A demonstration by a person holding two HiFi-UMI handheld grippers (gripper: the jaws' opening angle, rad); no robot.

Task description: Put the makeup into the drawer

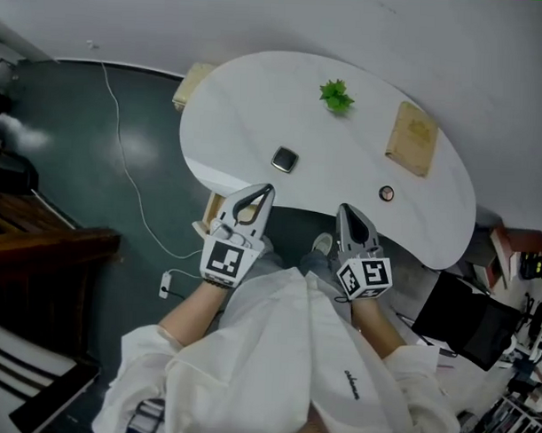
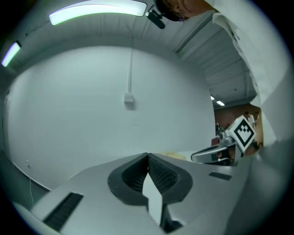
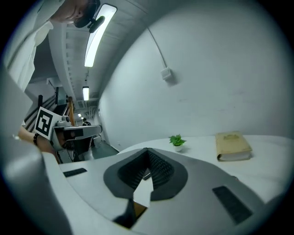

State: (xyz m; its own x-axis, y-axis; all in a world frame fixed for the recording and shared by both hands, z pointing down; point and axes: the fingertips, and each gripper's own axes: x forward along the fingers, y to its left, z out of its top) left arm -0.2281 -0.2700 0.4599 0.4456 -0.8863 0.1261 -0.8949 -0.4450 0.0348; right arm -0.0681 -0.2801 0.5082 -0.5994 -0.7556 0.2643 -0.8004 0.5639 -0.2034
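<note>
On the white table [image 1: 257, 104] lies a dark square compact [image 1: 284, 158], and a small round case [image 1: 386, 193] sits nearer the front edge. Below the table's front edge, behind my left gripper, shows a light wooden drawer [image 1: 213, 206]. My left gripper [image 1: 268, 190] [image 2: 147, 155] hangs over that edge, short of the compact, shut with nothing in it. The right gripper [image 1: 344, 207] [image 3: 147, 149] is beside it, left of the round case, also shut and empty. Both are raised, roughly level, in front of the person's white shirt.
A small green plant [image 1: 336, 95] [image 3: 177, 141] and a tan book [image 1: 412, 138] [image 3: 233, 146] stand at the table's far side. A white cable with a power strip [image 1: 166, 283] runs over the dark floor. Dark wooden furniture [image 1: 39, 247] is at left, a black box [image 1: 467, 320] at right.
</note>
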